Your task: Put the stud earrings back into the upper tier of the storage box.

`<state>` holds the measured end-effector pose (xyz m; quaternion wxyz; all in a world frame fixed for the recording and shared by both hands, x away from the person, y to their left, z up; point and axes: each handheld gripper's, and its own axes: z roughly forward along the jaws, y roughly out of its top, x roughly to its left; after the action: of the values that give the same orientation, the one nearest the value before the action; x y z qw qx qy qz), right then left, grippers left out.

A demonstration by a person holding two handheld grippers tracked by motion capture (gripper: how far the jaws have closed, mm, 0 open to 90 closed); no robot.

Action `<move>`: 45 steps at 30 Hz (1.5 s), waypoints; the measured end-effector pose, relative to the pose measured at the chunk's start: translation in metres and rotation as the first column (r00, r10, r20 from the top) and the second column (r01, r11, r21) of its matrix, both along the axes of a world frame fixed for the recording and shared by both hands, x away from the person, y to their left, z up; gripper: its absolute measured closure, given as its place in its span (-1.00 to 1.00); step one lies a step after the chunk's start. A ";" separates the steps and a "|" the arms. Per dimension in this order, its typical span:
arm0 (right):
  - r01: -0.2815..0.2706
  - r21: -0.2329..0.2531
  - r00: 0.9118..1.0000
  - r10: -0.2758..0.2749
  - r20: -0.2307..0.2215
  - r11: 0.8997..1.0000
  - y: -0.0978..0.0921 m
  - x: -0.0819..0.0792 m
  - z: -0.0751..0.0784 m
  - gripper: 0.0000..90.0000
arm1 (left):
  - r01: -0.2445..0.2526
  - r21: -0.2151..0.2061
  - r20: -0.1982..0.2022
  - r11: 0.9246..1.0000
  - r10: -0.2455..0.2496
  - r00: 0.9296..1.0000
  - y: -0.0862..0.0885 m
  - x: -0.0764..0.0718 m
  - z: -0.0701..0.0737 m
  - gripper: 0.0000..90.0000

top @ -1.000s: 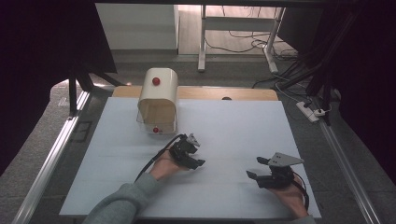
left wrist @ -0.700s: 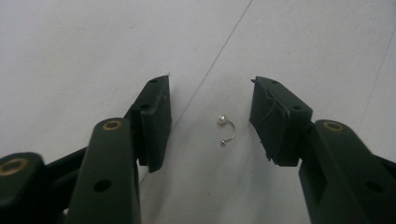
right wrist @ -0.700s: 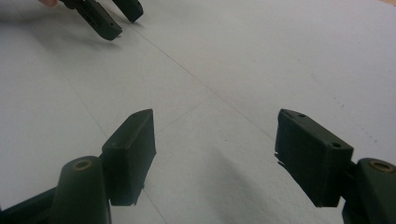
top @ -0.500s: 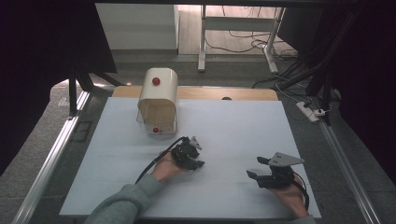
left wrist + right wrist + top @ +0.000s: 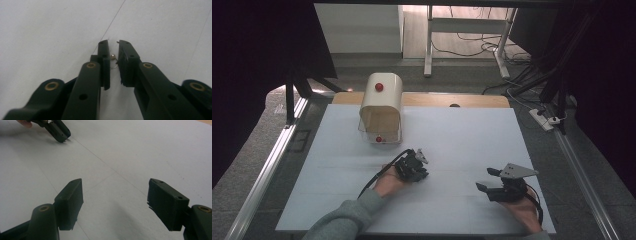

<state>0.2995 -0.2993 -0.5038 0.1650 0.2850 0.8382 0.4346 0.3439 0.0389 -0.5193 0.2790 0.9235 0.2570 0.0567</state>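
- The left tongs (image 5: 418, 169) sit low over the white table (image 5: 462, 140), near its middle; in the left gripper view (image 5: 114, 53) their jaws are drawn narrow, a slim gap left between them.
- In that gap lies a small pearl-like earring (image 5: 113, 56) with a thin wire hook — the bead just beside one jaw, the hook reaching to the other; whether it is truly pinched I cannot tell.
- The right tongs (image 5: 488, 180) hover over the table's near right part, well apart from the left; the right gripper view (image 5: 115, 195) shows their jaws wide, bare table between them.
- A cream domed box (image 5: 382, 107) with a red knob stands at the far side of the table.
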 end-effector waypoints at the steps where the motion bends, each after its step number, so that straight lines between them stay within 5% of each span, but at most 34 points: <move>1: -0.001 -0.003 1.000 0.001 0.000 1.000 0.000 0.000 0.000 -0.38 | 0.002 -0.001 -0.002 1.000 -0.002 1.000 0.000 0.000 0.000 0.84; 24: 0.004 -0.004 1.000 -0.004 0.006 1.000 0.000 0.000 0.000 -0.38 | -0.011 -0.063 -0.015 0.998 0.010 1.000 0.006 0.004 0.003 0.97; 27: 0.002 -0.001 1.000 -0.002 0.004 1.000 0.000 0.000 0.000 -0.38 | -0.023 -0.083 -0.015 0.996 0.022 1.000 0.006 0.005 0.004 0.77; 34: 0.001 -0.002 1.000 -0.001 0.003 1.000 0.000 0.000 0.000 -0.38 | -0.022 -0.054 -0.021 0.998 0.021 1.000 0.001 0.006 -0.003 0.64; 45: 0.001 -0.004 1.000 -0.001 0.005 1.000 0.000 0.000 0.000 -0.38 | -0.011 -0.018 0.016 1.000 0.011 1.000 -0.001 0.001 -0.001 0.88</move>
<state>0.2994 -0.2997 -0.5036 0.1679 0.2842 0.8385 0.4335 0.3448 0.0375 -0.5207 0.2890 0.9191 0.2602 0.0631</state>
